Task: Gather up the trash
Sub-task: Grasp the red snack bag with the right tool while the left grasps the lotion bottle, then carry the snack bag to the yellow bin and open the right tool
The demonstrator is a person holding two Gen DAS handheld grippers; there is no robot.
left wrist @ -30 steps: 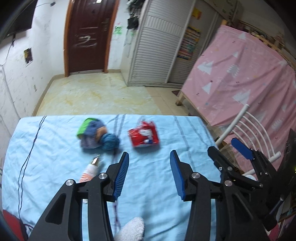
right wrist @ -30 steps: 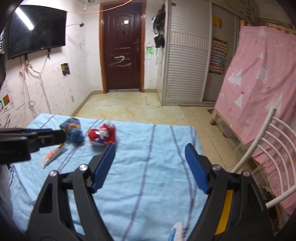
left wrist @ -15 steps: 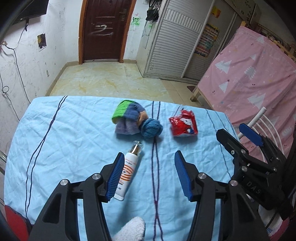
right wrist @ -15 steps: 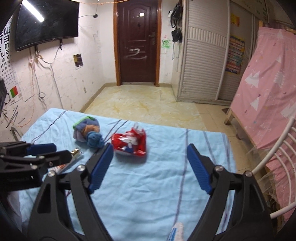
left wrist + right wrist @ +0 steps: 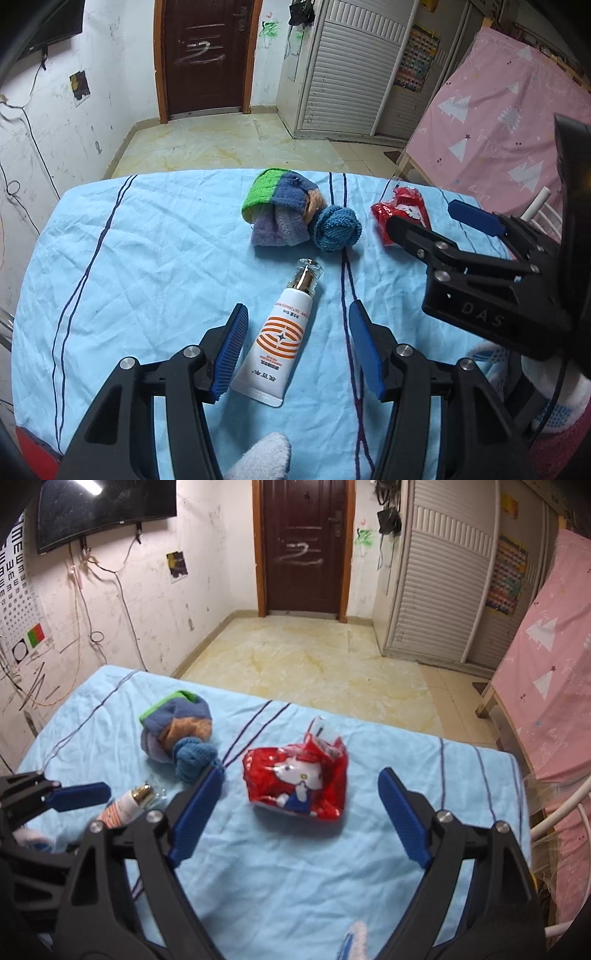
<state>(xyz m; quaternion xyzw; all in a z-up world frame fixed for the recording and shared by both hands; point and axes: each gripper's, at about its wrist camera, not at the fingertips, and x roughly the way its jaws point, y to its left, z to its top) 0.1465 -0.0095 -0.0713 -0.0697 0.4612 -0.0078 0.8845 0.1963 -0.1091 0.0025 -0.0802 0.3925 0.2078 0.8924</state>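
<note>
Left wrist view, open left gripper (image 5: 295, 343) now around the tube (image 5: 277, 341), open right gripper (image 5: 299, 812) nearer the red wrapper (image 5: 295, 779)

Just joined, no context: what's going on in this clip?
A person holds a pair of tongs in each hand over a light-blue cloth, collecting trash. The left tongs are open around a white tube, not yet closed on it. The right tongs are open, lined up on a red snack wrapper. Bundled socks lie untouched beyond the tube.
</note>
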